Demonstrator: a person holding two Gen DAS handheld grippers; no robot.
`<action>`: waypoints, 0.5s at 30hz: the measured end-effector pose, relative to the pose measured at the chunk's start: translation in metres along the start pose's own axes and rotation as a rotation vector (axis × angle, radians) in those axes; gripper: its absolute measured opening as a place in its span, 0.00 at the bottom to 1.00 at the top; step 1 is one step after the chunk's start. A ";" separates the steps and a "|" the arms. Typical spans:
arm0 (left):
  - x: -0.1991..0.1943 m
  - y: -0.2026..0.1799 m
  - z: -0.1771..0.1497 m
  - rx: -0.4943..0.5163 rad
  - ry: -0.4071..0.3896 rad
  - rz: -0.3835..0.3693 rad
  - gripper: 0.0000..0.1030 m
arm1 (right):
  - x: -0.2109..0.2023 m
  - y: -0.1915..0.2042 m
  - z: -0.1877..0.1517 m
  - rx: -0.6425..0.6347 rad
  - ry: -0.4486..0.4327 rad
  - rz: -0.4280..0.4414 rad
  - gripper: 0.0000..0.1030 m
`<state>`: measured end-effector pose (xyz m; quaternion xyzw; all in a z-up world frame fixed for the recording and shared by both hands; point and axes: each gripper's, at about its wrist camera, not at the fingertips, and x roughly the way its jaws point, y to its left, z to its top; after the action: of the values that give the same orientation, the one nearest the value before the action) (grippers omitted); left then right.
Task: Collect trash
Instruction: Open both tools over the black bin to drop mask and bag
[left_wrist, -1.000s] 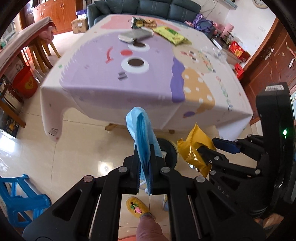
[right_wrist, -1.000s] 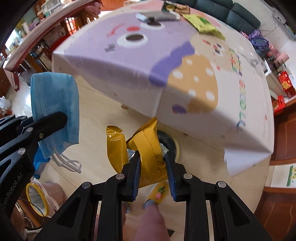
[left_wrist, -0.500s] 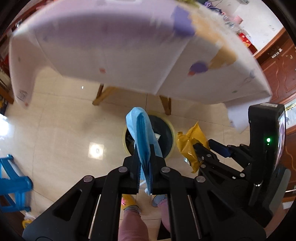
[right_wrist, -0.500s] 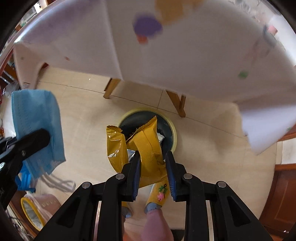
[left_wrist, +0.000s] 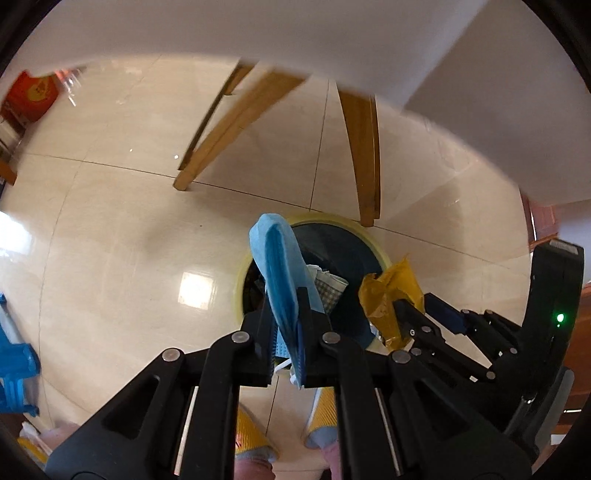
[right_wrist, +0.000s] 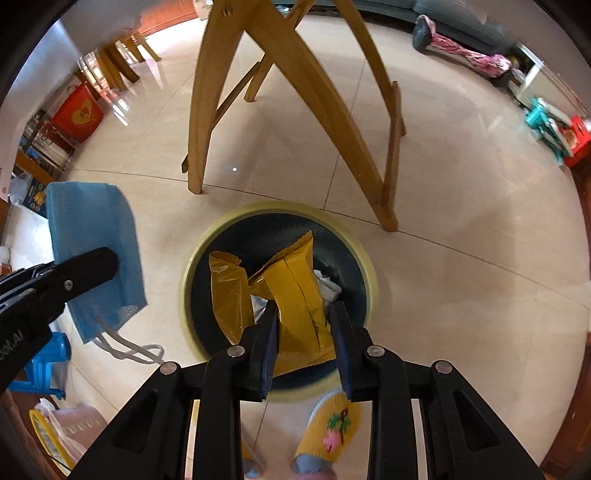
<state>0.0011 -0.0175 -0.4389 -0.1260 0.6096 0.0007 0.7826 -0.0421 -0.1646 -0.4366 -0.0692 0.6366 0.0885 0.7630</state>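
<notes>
Blue non-woven cloth comes first on our left: the face mask (left_wrist: 282, 273) is pinched edge-on in our left gripper (left_wrist: 286, 332), its jaws closed on the lower folded edge, so the sheet stands up limp above the fingertips while the ear loops (right_wrist: 125, 349) dangle free beneath it in the right wrist view. We judge it almost weightless and soft, with no stiffness to push against; a hold across the folded body, as we have it, seems safer than the elastic loops, which could snag on a finger when we let go. From the left camera the mask lines up over the near-left part of the trash bin (left_wrist: 369, 230), though in the right view it hangs beside the rim over the tiled floor (right_wrist: 461, 221), so we cannot tell exactly how well it sits above the opening. The bin stands on the floor just before the wooden table legs (right_wrist: 295, 74), dark inside with a pale yellow rim, and crumpled paper already lies in it. Further right, our right gripper (right_wrist: 304, 332) is clamped on the yellow snack wrapper (right_wrist: 295, 295), directly above the bin's mouth. That foil looks light, crinkly and slick; the crushed middle where we grip it gives the pads something to bite, and it may cling or flutter on release. Our yellow slippers (right_wrist: 332, 421) stand just behind the bin.
</notes>
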 end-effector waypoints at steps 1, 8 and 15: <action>0.010 -0.003 0.000 0.010 0.009 0.000 0.06 | 0.008 -0.006 0.001 -0.008 -0.001 0.003 0.34; 0.036 0.000 -0.004 -0.026 0.000 0.037 0.67 | 0.032 -0.017 0.008 0.004 0.029 0.020 0.42; 0.025 0.017 -0.004 -0.054 -0.005 0.066 0.68 | 0.026 -0.005 0.017 -0.015 -0.015 0.023 0.59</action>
<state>0.0013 -0.0053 -0.4669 -0.1271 0.6112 0.0433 0.7800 -0.0198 -0.1649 -0.4593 -0.0669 0.6310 0.1028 0.7660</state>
